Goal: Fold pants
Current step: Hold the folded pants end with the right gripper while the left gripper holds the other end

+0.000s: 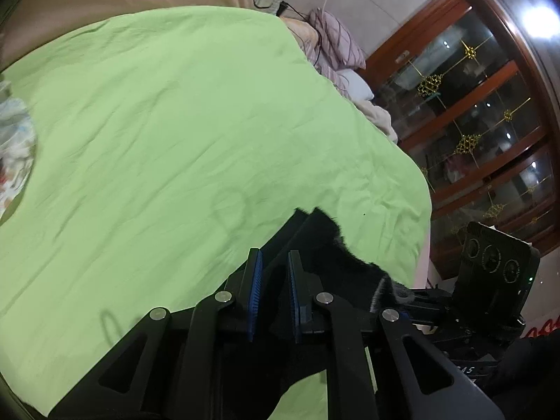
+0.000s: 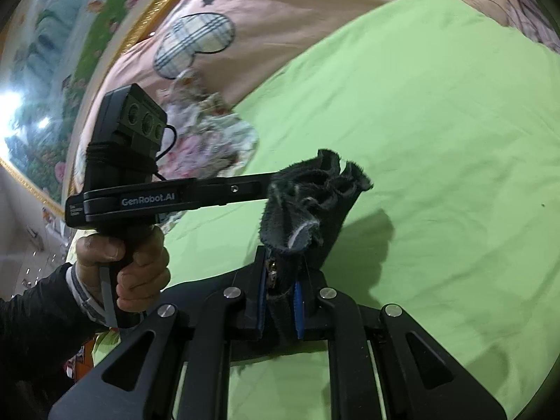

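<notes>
Between the fingers of the right gripper (image 2: 281, 290): dark fleecy pants (image 2: 308, 206), clamped at a bunched edge beside a zipper. Ahead of that grip, left gripper (image 2: 269, 189) pinching the same bunch from the side, its own view showing black cloth (image 1: 325, 245) between nearly closed blue pads (image 1: 257, 280). Beneath both, green sheet (image 1: 175, 122), bare of any laid-out garment. Judged stage: early — pants lifted and gathered, not spread, no fold made; laying flat and all folding left.
</notes>
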Motion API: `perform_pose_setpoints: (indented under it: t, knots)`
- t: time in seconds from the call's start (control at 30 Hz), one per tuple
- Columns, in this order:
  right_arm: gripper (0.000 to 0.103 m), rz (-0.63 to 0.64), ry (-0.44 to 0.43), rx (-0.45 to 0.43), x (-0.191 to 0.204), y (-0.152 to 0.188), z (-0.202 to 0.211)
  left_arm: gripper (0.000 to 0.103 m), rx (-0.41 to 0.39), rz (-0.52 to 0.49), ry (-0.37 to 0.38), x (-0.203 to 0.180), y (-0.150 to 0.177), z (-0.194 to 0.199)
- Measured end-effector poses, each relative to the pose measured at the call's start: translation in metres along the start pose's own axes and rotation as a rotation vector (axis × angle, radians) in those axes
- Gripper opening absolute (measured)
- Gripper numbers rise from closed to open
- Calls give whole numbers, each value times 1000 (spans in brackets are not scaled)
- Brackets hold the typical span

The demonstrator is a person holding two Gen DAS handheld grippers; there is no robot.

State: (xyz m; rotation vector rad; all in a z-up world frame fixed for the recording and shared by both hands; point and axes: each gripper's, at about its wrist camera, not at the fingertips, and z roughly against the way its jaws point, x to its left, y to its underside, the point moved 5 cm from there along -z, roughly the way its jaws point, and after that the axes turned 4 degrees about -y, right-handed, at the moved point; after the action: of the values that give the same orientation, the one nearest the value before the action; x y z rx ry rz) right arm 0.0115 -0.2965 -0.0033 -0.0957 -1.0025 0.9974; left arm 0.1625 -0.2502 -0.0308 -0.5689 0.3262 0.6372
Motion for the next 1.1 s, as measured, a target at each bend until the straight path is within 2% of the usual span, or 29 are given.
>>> perform_pose_setpoints:
  t: [0.13,0.2,0.37,0.47,0.57,0.6,0.67,0.77,0.83,0.87,1.0,1.03,1.1]
  knots:
    - [14,-8,11,-4,8,6,-1,18,48,-3,2,6,7,-9]
    - [14,-11,26,-5,4,8,0,28,82,-8,8,8,7,-19]
    - [15,-99,100,7,-36,13,3,43,176,-23,11,9,3,-53]
    - [18,-179,117,27,-60,14,0,46,246,-51,22,5,0,-77]
    - [20,-213,106,57,-72,18,-5,50,299,-101,-5,2,-5,-97]
    - [23,-223,99,60,-74,20,-6,52,317,-113,3,1,-6,-103]
    - [42,-242,74,62,-74,26,-6,56,357,-126,18,-4,-10,-115]
    - [44,-260,42,48,-73,35,-5,53,380,-192,7,-10,-18,-128]
    - [44,-268,38,52,-74,40,-9,34,395,-226,6,-13,-21,-133]
    - [44,-272,35,47,-76,42,-11,21,408,-229,19,-13,-23,-134]
    - [44,-269,14,18,-78,41,-17,12,416,-248,49,-19,-23,-134]
    - [40,-262,13,15,-80,41,-17,12,411,-250,49,-20,-23,-133]
    - [21,-247,32,16,-80,41,-20,11,393,-240,57,-20,-23,-129]
